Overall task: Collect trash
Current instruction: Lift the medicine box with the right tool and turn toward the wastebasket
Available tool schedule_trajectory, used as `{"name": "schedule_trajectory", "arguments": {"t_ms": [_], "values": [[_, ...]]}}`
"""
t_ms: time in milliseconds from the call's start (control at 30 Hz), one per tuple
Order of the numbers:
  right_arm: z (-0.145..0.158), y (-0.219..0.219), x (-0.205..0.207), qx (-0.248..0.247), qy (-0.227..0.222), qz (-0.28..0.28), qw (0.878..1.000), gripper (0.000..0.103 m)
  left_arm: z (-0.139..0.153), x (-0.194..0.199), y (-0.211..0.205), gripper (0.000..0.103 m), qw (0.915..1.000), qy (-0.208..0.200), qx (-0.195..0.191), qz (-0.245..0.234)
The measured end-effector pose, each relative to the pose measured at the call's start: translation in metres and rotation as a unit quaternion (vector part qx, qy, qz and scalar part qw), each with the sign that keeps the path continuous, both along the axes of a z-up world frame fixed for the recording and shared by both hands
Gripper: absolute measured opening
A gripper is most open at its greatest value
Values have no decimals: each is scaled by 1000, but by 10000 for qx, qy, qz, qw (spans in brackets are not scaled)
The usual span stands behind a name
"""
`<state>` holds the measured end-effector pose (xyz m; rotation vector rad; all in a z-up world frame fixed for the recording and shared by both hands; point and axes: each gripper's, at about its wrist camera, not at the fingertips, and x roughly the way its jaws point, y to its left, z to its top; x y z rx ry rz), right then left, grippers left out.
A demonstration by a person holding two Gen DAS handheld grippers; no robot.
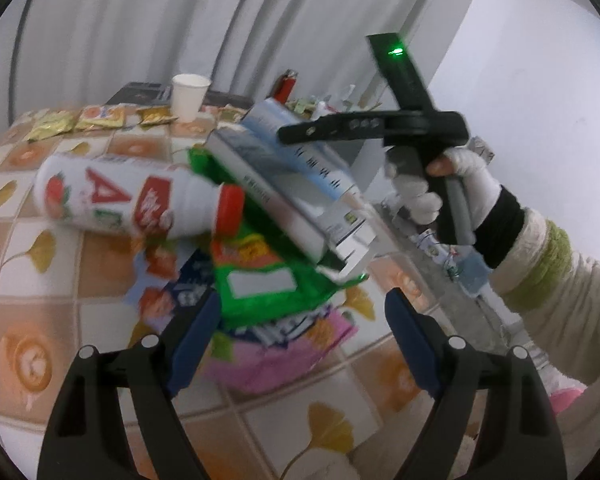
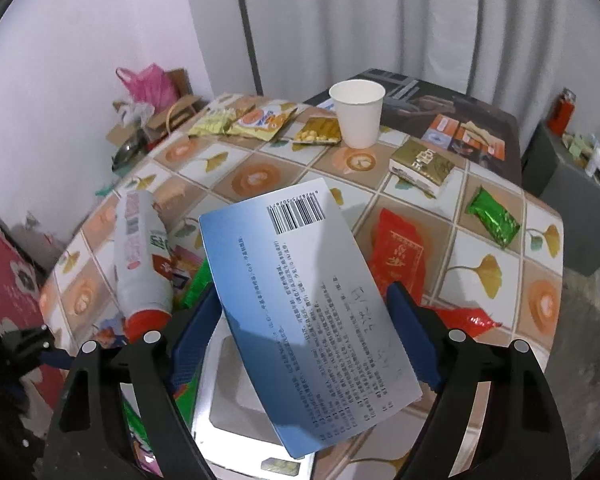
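The right gripper (image 2: 302, 312) has its blue pads on either side of a blue-and-silver box (image 2: 300, 304), tilted with its barcode end up and away from the camera; the pads sit against its long edges, so it looks clamped, with the box lifted above the table (image 2: 500, 280). In the left wrist view the same box (image 1: 284, 184) hangs slantwise over the trash pile, the person's gloved right hand (image 1: 452, 188) around the tool's handle beside it. The left gripper (image 1: 300, 320) stands apart with nothing between its pads, hovering just in front of the box over a green wrapper (image 1: 260, 284) and a pink wrapper (image 1: 276, 356). A white bottle with a red cap (image 1: 140, 196) lies on its side just left of the box. A paper cup (image 2: 358, 114) stands well beyond the box, near the snack packets (image 2: 256, 120). A red packet (image 2: 398, 256) lies just right of the box.
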<state>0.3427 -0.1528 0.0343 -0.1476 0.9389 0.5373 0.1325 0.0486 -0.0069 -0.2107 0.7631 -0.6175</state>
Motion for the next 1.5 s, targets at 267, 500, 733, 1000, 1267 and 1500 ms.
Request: {"name": "schedule_trajectory", "arguments": {"t_ms": [267,500,733,1000,1267,1500], "values": [[5,-16,-14,452,43,-311,9985,77,2,7,15,81,9992,121,-234,297],[12,-46,-32,974,117,-693,9928,77,6,17,12,80,9989,121,-321,332],[17,-84,-57,1448,150,-1234,9816,76,16,27,4,79,9977,199,-587,275],[14,-143,-91,1829,175,-2040,9616,76,28,37,-29,78,9987,116,-490,47],[-14,-186,-120,2308,480,-2525,9384,76,29,47,-60,76,9992,254,-294,-91],[-30,-197,-133,2536,597,-2683,9274,76,60,106,-98,76,9990,263,94,-345]]}}
